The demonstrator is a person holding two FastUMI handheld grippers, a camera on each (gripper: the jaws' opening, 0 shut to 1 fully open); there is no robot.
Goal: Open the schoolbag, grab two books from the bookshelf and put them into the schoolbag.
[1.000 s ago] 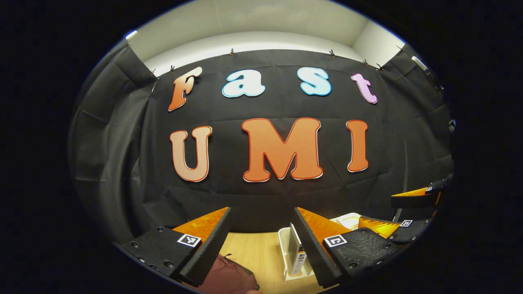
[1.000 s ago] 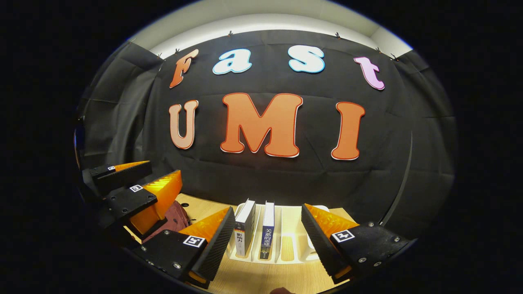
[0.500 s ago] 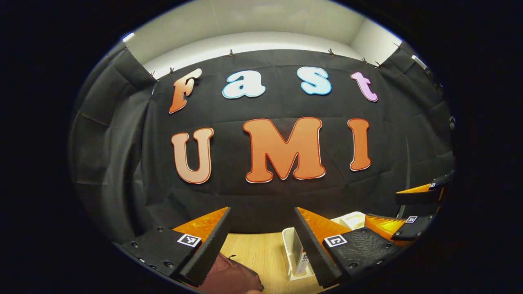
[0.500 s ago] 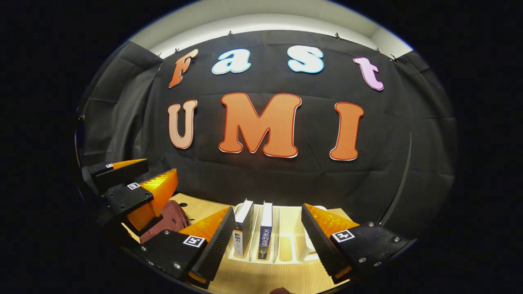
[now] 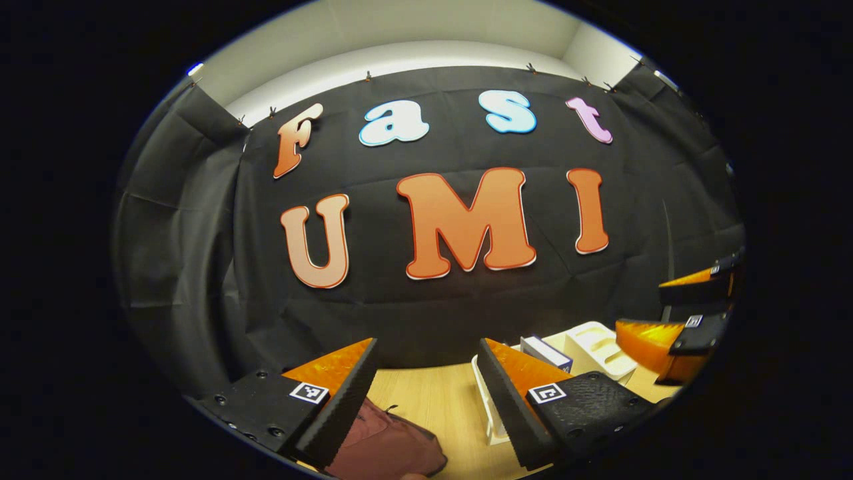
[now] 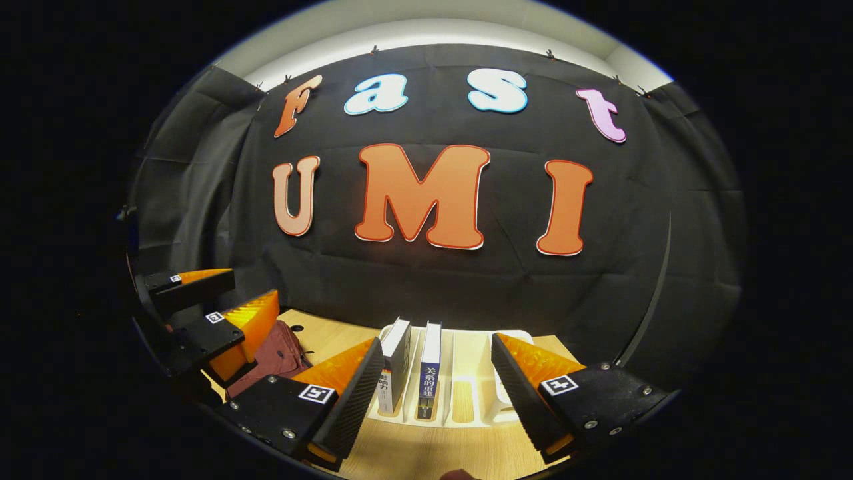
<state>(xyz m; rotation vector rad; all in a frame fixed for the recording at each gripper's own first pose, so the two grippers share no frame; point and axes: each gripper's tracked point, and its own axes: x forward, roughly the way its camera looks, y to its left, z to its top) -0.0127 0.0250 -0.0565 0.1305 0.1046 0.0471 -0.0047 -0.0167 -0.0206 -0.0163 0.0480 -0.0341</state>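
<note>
The left tongs point(image 5: 426, 373) stand wide apart with nothing between the fingers, hovering above the pale wooden worktop point(image 5: 426, 407). Under the left finger lies the dark red fabric schoolbag point(image 5: 390, 447), flat on the worktop, and it does not touch the tongs. Just beside the right finger stands the end wall of the white plastic slotted bookshelf point(image 5: 490, 413), with the top of a dark blue book point(image 5: 546, 352) showing past that finger. Farther right in the left gripper view, the right tongs point(image 5: 673, 313) hang above the bookshelf, one finger over the other.

The right tongs point(image 6: 436, 373) are likewise spread wide and grip nothing. They point level toward the bookshelf point(image 6: 466, 393), held above the worktop point(image 6: 413, 453) and short of it. Two books stand upright in neighbouring slots at the left end of the shelf: a book with a white and black spine point(image 6: 393, 367), leaning slightly left and close beside the left finger, and the blue-spined book point(image 6: 430, 370) just to its right. The slots farther right hold no books.

At the left of the right gripper view, the left tongs point(image 6: 213, 300) hover open above the schoolbag point(image 6: 273, 357), which lies on the worktop to the left of the bookshelf. Whether the bag is zipped shut or open cannot be told.
</note>
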